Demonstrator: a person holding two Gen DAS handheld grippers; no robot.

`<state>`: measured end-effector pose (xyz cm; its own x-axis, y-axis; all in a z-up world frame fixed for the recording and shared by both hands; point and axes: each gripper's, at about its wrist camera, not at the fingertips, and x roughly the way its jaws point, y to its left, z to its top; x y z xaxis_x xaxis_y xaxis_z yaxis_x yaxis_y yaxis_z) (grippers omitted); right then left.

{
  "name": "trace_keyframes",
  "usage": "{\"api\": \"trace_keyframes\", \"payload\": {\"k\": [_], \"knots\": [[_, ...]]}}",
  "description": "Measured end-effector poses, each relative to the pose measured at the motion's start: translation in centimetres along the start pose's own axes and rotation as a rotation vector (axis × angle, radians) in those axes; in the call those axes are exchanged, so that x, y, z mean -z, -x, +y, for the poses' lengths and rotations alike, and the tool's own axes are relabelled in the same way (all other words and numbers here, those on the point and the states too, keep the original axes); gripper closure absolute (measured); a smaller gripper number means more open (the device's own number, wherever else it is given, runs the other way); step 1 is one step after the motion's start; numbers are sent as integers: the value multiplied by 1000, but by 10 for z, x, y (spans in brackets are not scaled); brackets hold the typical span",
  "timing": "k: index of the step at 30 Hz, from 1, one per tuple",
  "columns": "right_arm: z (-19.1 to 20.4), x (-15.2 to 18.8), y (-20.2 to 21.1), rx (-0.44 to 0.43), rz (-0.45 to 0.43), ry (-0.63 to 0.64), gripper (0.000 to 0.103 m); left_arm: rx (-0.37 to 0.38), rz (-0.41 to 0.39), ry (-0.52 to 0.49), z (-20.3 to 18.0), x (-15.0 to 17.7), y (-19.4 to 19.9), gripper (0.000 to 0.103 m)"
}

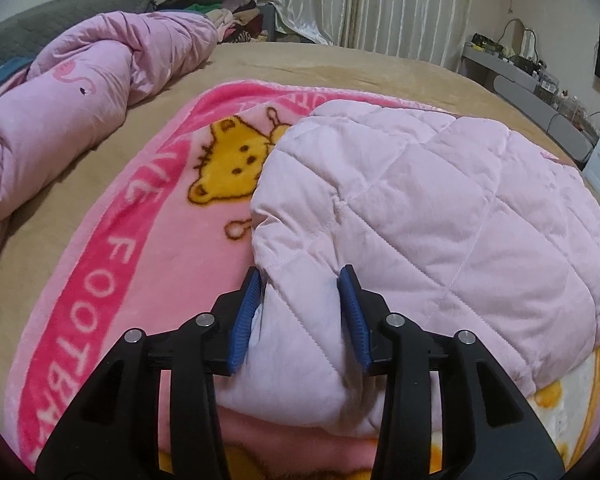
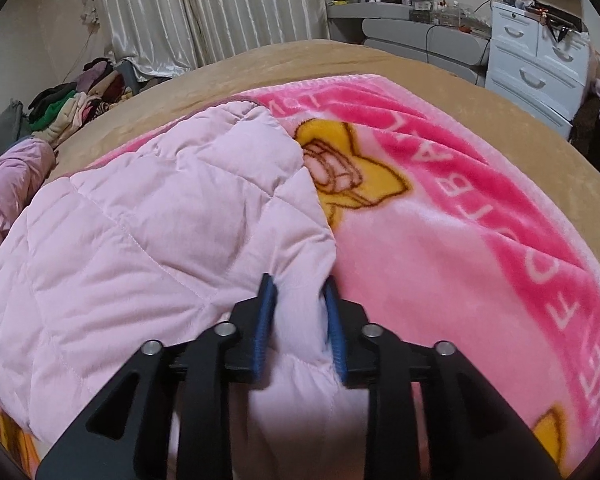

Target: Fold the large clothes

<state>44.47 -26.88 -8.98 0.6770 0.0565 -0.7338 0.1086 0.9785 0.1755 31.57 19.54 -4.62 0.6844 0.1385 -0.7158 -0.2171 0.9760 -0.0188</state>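
Note:
A pale pink quilted garment (image 1: pixel 428 208) lies folded on a pink cartoon blanket (image 1: pixel 148 216) on the bed. My left gripper (image 1: pixel 302 280) has its blue pads on either side of the garment's near left corner, with thick fabric bunched between them. In the right wrist view the same garment (image 2: pixel 140 232) fills the left half, and my right gripper (image 2: pixel 298 288) is closed on its near right corner. The blanket (image 2: pixel 460 248) stretches to the right. Both held corners rest low against the blanket.
A rolled pink duvet (image 1: pixel 72 112) lies at the bed's left. A heap of clothes (image 1: pixel 228 8) sits at the far corner. The tan bedsheet (image 2: pixel 340 60) extends beyond the blanket. A grey desk (image 2: pixel 412 24) and white drawers (image 2: pixel 540 68) stand past the bed's right side.

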Motion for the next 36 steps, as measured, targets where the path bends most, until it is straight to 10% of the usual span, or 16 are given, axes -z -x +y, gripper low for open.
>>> {"api": "trace_keyframes", "payload": {"k": [3, 11, 20, 36], "knots": [[-8, 5, 7, 15, 2, -32, 38, -21, -6, -23, -2, 1, 8, 64], [-27, 17, 35, -57, -10, -88, 20, -35, -6, -16, 0, 2, 23, 41], [-21, 22, 72, -121, -34, -71, 15, -40, -38, -4, -4, 1, 49, 9], [-5, 37, 136, -216, -122, -54, 4, -27, -86, 18, -5, 14, 106, 9]]}}
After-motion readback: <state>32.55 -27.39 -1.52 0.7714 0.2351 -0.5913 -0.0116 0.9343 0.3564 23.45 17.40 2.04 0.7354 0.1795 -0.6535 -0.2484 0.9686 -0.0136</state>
